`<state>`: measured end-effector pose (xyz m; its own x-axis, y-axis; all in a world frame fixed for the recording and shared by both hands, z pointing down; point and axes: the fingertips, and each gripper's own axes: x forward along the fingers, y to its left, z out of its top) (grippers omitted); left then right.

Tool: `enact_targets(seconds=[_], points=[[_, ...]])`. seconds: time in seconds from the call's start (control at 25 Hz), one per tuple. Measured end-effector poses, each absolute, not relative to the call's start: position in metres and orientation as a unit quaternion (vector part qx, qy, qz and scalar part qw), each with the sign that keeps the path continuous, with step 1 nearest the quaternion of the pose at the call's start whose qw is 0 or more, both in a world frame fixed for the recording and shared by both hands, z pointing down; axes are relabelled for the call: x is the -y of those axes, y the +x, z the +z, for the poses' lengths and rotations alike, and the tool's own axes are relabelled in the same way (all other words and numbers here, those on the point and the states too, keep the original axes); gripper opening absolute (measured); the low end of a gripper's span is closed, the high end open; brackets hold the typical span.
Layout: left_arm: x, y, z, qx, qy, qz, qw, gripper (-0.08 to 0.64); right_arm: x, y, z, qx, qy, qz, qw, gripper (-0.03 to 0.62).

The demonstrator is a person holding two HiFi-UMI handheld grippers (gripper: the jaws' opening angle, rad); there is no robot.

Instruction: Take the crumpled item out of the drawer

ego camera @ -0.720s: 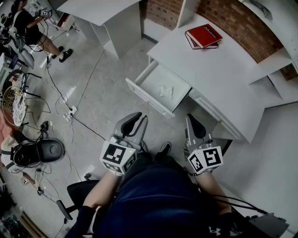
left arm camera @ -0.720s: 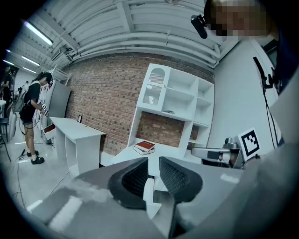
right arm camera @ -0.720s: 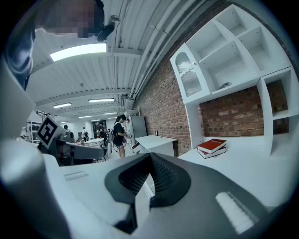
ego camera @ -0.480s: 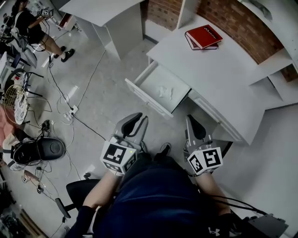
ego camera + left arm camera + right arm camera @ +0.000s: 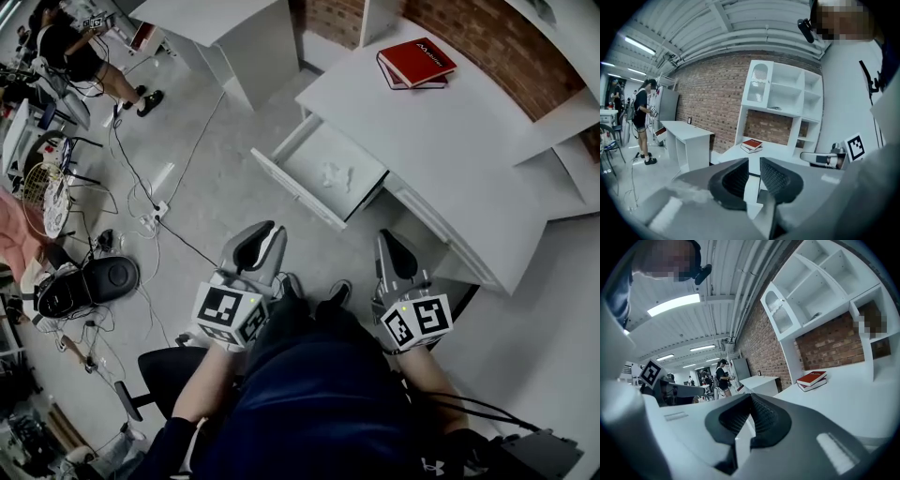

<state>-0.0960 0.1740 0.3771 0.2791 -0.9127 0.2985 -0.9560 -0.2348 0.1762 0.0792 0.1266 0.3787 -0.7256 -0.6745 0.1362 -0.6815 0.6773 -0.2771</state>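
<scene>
Crumpled white paper-like item (image 5: 336, 175) lies on the floor of the open white drawer (image 5: 309, 155), which is pulled out from the white desk (image 5: 450, 141); it sits near the drawer's right half, untouched and well apart from both grippers. On the desk's far end, a red hardback book (image 5: 417, 59) rests on top of a second, darker-edged book; white lettering runs across its cover, too small to read in any view. The left gripper (image 5: 265, 234) is held low over the grey floor, short of the drawer's front panel. In the left gripper view its dark ribbed pads (image 5: 776, 176) stand a narrow gap apart with nothing between them, only the pale desk showing through. The right gripper (image 5: 386, 242) is held beside it, just in front of the desk's edge. In the right gripper view its jaws meet at the tips and grip nothing. Each gripper carries a white cube (image 5: 225, 314) printed with black square marker patterns, not words. A brick wall (image 5: 506, 37) runs behind the desk, and cables with a power strip (image 5: 155, 211) trail over the floor at left.
</scene>
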Motion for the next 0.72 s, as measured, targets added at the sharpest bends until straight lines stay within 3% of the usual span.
enact_targets(seconds=[0.72], points=[[-0.158, -0.089, 0.381, 0.611, 0.770, 0.056, 0.177, 0.083, -0.113, 0.088, 0.401, 0.917, 0.358, 0.174, 0.015, 0.002]])
